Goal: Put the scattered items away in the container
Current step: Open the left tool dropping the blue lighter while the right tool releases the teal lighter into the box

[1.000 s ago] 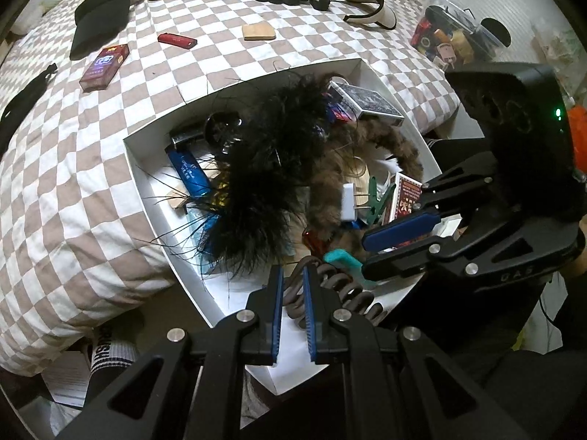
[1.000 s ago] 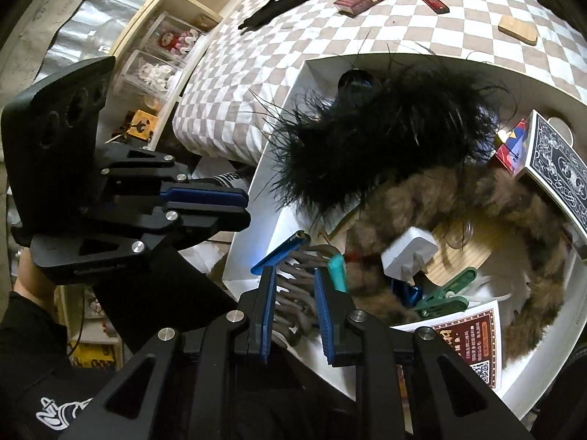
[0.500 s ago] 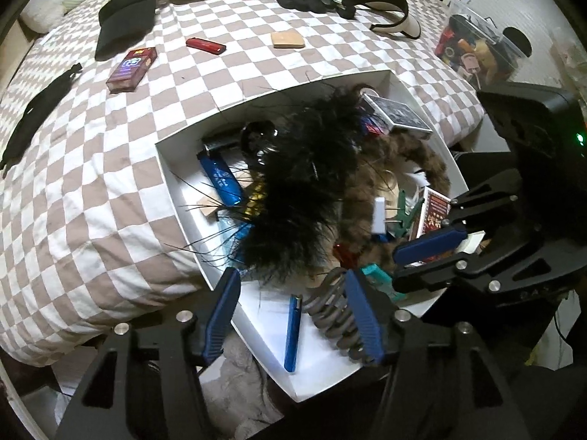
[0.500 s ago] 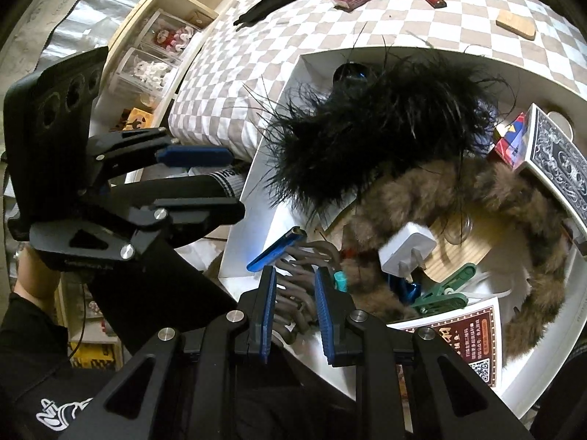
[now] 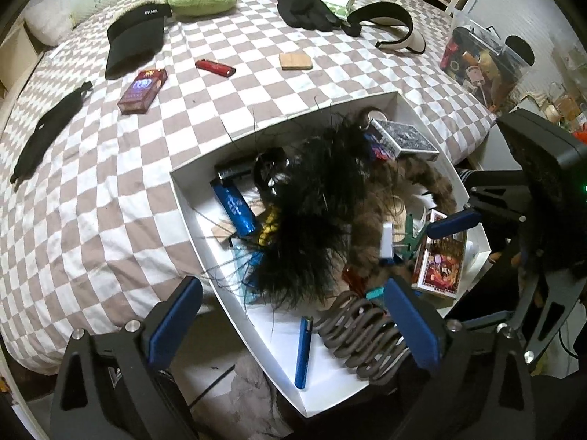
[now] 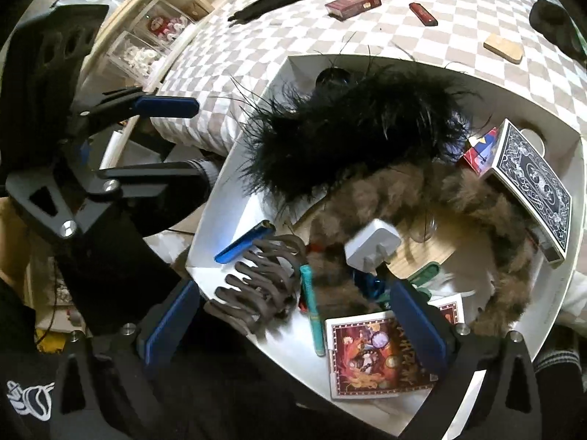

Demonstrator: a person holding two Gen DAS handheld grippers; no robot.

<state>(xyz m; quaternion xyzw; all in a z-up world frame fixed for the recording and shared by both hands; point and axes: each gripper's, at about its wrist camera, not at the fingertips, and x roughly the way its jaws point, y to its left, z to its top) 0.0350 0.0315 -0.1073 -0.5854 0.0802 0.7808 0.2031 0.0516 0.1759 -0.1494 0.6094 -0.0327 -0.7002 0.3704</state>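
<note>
A brown hair claw clip (image 5: 363,337) (image 6: 256,286) lies loose in the near corner of the white box (image 5: 190,198) (image 6: 238,168), beside a blue pen (image 5: 303,352). My left gripper (image 5: 293,322) (image 6: 176,137) is open, its fingers spread either side of that corner, holding nothing. My right gripper (image 6: 295,324) (image 5: 458,201) is open too, hanging just over the clip and a red card box (image 6: 378,355). A black feather piece (image 5: 315,212), brown fur (image 6: 422,190) and a white plug (image 6: 372,245) fill the box.
On the checked bedspread beyond the box lie a red packet (image 5: 143,90), a red lighter (image 5: 214,68), a wooden block (image 5: 295,61), a black visor (image 5: 135,42), black gloves (image 5: 304,14), a white visor (image 5: 389,25) and a black strap (image 5: 44,135). Clear storage bins (image 5: 484,62) stand to the right.
Both grippers were shut on the brown claw clip; the left opened first, then the right. The clip now rests in the box corner and both grippers have drawn back.
</note>
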